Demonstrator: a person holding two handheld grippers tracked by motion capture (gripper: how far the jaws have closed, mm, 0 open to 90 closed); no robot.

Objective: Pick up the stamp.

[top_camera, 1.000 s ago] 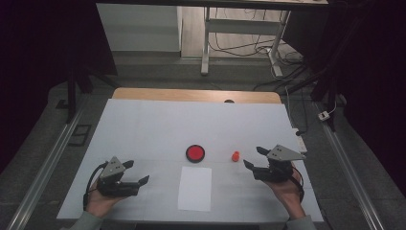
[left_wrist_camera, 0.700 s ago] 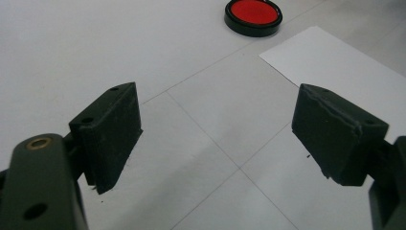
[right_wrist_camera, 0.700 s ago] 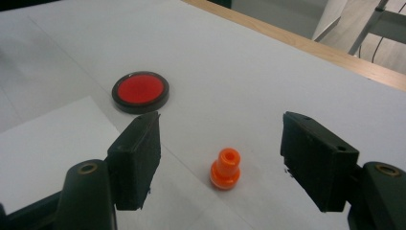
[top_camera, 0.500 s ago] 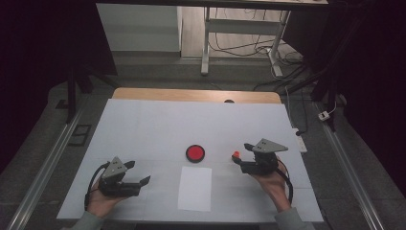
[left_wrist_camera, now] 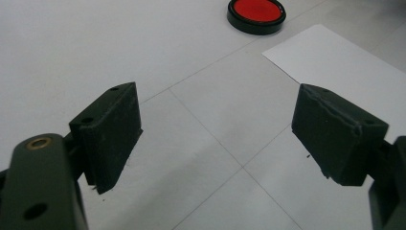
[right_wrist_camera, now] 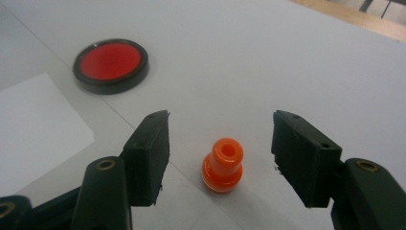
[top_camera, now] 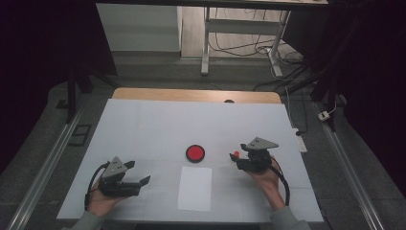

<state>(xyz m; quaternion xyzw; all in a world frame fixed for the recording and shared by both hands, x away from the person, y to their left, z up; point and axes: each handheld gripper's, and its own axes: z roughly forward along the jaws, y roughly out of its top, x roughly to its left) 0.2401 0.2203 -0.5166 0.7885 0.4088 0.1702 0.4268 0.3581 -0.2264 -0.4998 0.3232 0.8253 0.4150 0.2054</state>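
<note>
We hold the left gripper [top_camera: 143, 181] at the lower left of the high view, jaws wide over bare table [top_camera: 143, 124], nothing between them. The paper [top_camera: 195, 188] lies at lower centre. Right of it, our right gripper [right_wrist_camera: 220, 132] has jaws wide on either side of the orange peg [right_wrist_camera: 222, 165], which stands upright between them, touching neither. Farther up, near the frame's centre, sits the red disc [top_camera: 195, 153].
</note>
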